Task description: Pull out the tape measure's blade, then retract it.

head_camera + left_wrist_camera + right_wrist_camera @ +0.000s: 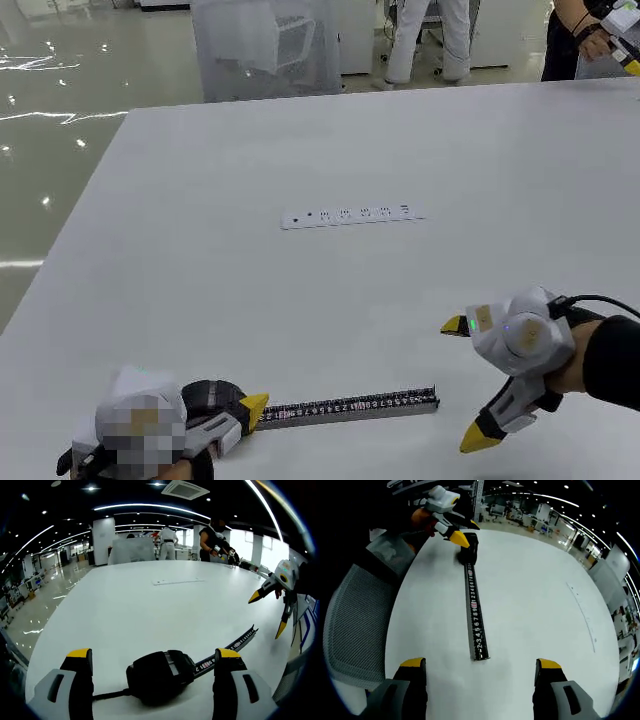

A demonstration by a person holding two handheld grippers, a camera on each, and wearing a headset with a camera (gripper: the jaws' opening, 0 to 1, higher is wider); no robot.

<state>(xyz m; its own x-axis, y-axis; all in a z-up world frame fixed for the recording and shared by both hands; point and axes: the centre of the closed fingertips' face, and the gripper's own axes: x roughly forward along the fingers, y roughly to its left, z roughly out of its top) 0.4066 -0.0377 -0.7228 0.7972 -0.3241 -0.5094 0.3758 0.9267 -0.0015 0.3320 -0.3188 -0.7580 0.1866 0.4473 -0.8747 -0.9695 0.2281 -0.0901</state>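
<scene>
A black tape measure case (210,395) lies on the white table (250,290) at the near left. Its blade (350,406) runs out to the right, flat on the table. My left gripper (235,415) straddles the case (160,675), jaws open with a gap on either side. My right gripper (462,383) hovers open just beyond the blade's free end, not touching it. In the right gripper view the blade (474,610) ends just ahead of the open right gripper (481,663), with the case (470,547) and the left gripper (462,530) at the far end.
A white power strip (352,214) lies flat at mid table. People stand beyond the far edge, one with grippers at the far right corner (610,30). A covered chair (265,40) stands behind the table.
</scene>
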